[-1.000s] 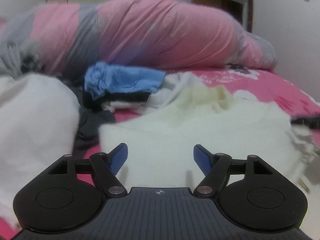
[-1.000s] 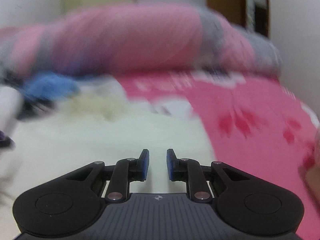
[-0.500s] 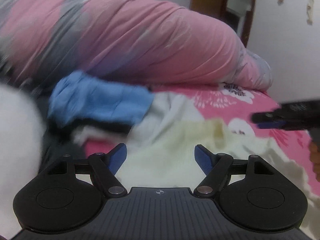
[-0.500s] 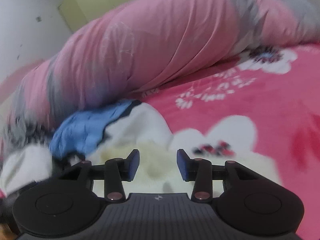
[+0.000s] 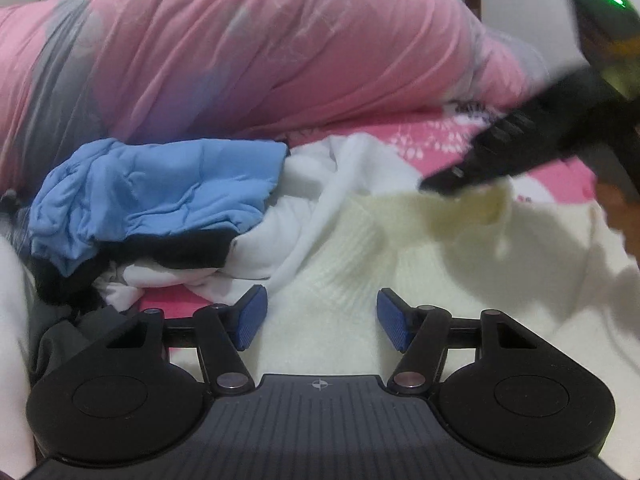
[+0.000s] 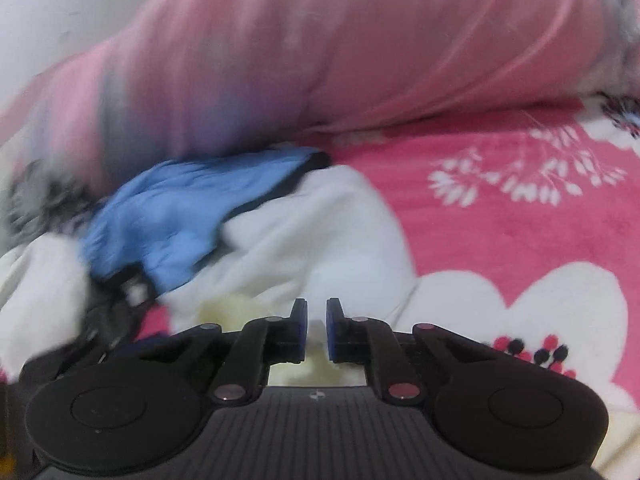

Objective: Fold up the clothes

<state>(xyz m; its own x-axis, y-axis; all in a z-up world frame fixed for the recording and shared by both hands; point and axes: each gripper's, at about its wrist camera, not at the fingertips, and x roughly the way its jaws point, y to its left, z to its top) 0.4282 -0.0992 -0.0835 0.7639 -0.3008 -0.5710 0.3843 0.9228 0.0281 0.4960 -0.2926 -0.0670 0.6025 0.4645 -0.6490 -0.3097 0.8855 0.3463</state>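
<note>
The cream sweater (image 5: 400, 264) lies beside the blue garment (image 5: 160, 188). The left gripper (image 5: 318, 318) closes, still unclamped; the right gripper (image 6: 316, 330) closes at its collar. A shallow pinch could slip.

Soft, even indoor light, no glare. Fisheye bending curves the edges of both views. The right view smears the quilt (image 6: 320, 60); the right claw (image 5: 440, 184) blurs above the sweater (image 5: 420, 264).
</note>
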